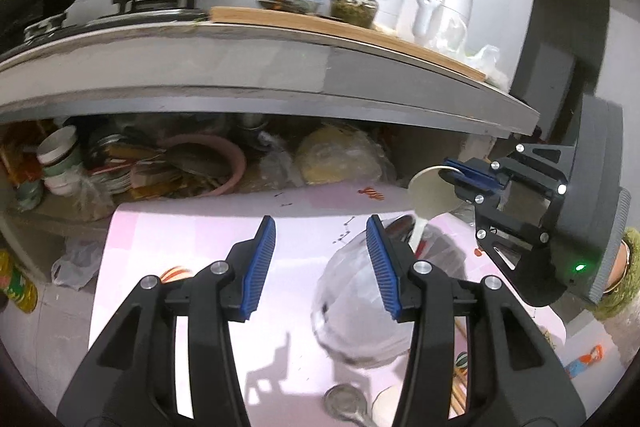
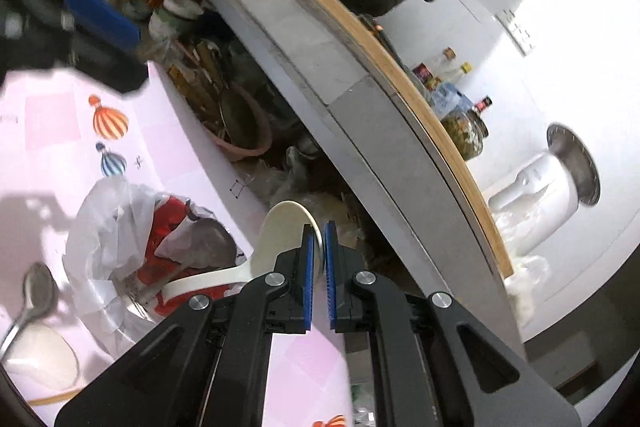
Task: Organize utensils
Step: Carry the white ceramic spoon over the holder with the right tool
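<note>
Left hand-held gripper [image 1: 321, 243] jaws parted, empty; right hand-held gripper [image 2: 319, 251] clamped, tilted.

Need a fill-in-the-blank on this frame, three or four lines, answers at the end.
1. The right gripper is shut on a white ____.
2. The left gripper is open and holds ____.
3. The mat is pink and printed with striped ____.
4. The metal spoon lies on the mat, left of the plastic ____.

Answers: rice paddle; nothing; balloons; bag
</note>
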